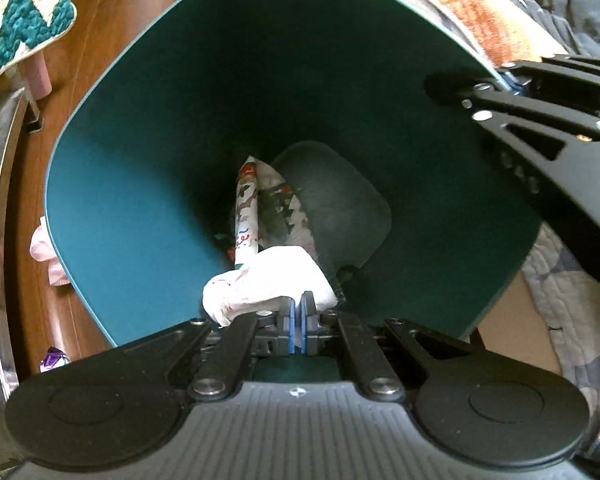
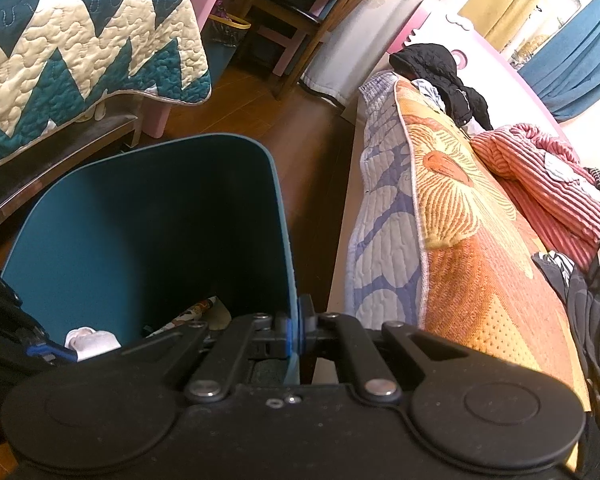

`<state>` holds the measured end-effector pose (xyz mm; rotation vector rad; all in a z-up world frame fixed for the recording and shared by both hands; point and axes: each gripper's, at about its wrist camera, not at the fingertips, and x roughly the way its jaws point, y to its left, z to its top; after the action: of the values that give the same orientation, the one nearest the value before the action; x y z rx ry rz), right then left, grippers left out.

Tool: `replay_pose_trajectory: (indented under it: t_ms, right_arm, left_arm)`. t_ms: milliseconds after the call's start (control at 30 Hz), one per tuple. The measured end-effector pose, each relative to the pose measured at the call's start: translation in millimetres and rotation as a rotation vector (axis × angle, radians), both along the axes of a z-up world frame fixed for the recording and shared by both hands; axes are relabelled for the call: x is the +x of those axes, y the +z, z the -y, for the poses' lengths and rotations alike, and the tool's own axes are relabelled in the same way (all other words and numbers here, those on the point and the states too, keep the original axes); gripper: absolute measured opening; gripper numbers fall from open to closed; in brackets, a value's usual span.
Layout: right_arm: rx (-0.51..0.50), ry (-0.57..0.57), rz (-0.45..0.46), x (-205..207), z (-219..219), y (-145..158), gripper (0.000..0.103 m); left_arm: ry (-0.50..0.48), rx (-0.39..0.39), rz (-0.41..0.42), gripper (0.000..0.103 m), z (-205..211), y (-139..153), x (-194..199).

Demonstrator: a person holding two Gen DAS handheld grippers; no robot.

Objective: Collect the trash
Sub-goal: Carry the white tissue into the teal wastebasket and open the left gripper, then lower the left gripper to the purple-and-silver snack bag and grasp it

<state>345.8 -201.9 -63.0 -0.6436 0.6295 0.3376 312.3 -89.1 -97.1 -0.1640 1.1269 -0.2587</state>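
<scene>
**Left drops tissue over bin, right pinches bin rim**

Your left gripper (image 1: 299, 312) points down into the teal bin (image 1: 148, 200). Its fingers (image 1: 286, 320) are closed on a white crumpled tissue (image 1: 268, 280); the wad bulges out ahead and to the left of the blue pads. The tissue hangs inside the bin mouth, above the bottom.

At the bin bottom lies a printed wrapper (image 1: 247, 208), rolled long and thin, with more crumpled printed paper (image 1: 288, 208) just beside it. You can see the dark bin floor (image 1: 348, 208) to their right.

Your right gripper (image 2: 299, 320) is clamped on the bin (image 2: 140, 220): the rim (image 2: 288, 264) runs straight between the two fingers (image 2: 309, 320), one pad inside the wall and one outside. In the left wrist view that gripper (image 1: 456, 88) comes in from the upper right and meets the rim there.

In the right wrist view the left gripper (image 2: 40, 350) shows at the lower left with the tissue (image 2: 92, 342) at its tip, inside the bin. The wrapper (image 2: 192, 312) shows lower down in the bin.

The bin stands on a wood floor (image 2: 300, 128), between a bed (image 2: 480, 220) with an orange cover on the right and a zigzag quilt (image 2: 80, 60) on the left. A black jacket (image 2: 440, 76) lies at the far end of the bed. Pink scraps (image 1: 46, 248) lie on the floor (image 1: 100, 40) just outside the bin's left wall.
</scene>
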Motion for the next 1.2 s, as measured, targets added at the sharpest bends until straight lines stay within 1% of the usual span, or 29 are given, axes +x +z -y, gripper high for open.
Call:
replay_pose_trajectory:
  t_ms: [133,233,267,333,400,433,467,500,633,700,767,900,933,967,1067,1100,1200]
  right_arm:
    - [0.002,-0.001,-0.002,0.4,0.1,0.1,0.004]
    - [0.002,-0.001,-0.002,0.6,0.3,-0.1,0.004]
    - [0.003,-0.001,-0.003,0.6,0.4,0.0,0.004]
    - [0.003,-0.001,-0.002,0.5,0.4,0.0,0.004]
    - [0.002,0.0,-0.002,0.8,0.5,0.0,0.004]
    - [0.003,-0.001,-0.003,1.2,0.8,0.0,0.004]
    - [0.002,-0.001,-0.003,1.4,0.9,0.0,0.004]
    - [0.002,-0.001,-0.002,1.2,0.8,0.0,0.004]
    - [0.003,-0.003,-0.004,1.7,1.2,0.2,0.004]
    - [0.002,-0.004,-0.004,2.0,1.2,0.4,0.004]
    - [0.003,-0.006,-0.005,2.2,1.3,0.6,0.004]
    - [0.002,-0.009,-0.005,1.8,1.3,-0.2,0.004]
    - [0.003,-0.009,-0.005,1.8,1.2,-0.3,0.004]
    - [0.004,-0.009,-0.006,1.8,1.1,-0.5,0.004]
    - [0.003,-0.008,-0.005,2.1,1.3,-0.5,0.004]
    - [0.002,-0.007,-0.005,2.3,1.1,-0.5,0.004]
    - [0.002,-0.009,-0.006,2.4,0.8,-0.7,0.004]
  left_arm:
    - [0.02,0.001,-0.015,0.003,-2.9,-4.2,0.3]
    - [0.033,-0.001,-0.014,0.006,-5.8,-2.8,-1.6]
    - [0.036,-0.004,-0.011,0.009,-7.1,-2.0,-2.5]
    - [0.039,-0.007,-0.006,0.018,-9.0,0.0,-3.8]
    - [0.04,-0.011,-0.001,0.036,-10.3,1.9,-5.6]
    - [0.043,-0.012,0.0,0.041,-10.8,3.0,-6.5]
    - [0.047,-0.015,0.005,0.053,-11.7,4.2,-7.4]
    - [0.05,-0.016,0.015,0.059,-13.0,6.6,-9.4]
    - [0.054,-0.022,0.043,0.06,-18.0,17.9,-17.6]
    - [0.059,-0.031,0.059,0.069,-22.1,25.1,-22.9]
    - [0.062,-0.028,0.086,0.074,-25.8,33.4,-30.1]
    - [0.069,-0.05,0.102,0.076,-37.6,46.5,-42.8]
    - [0.071,-0.053,0.106,0.079,-40.2,49.5,-46.3]
    - [0.075,-0.051,0.114,0.082,-43.6,52.4,-49.9]
    - [0.093,-0.033,0.129,0.084,-53.1,58.0,-61.5]
    - [0.104,-0.026,0.128,0.087,-56.4,58.1,-64.8]
    - [0.147,-0.01,0.11,0.088,-67.0,53.6,-75.2]
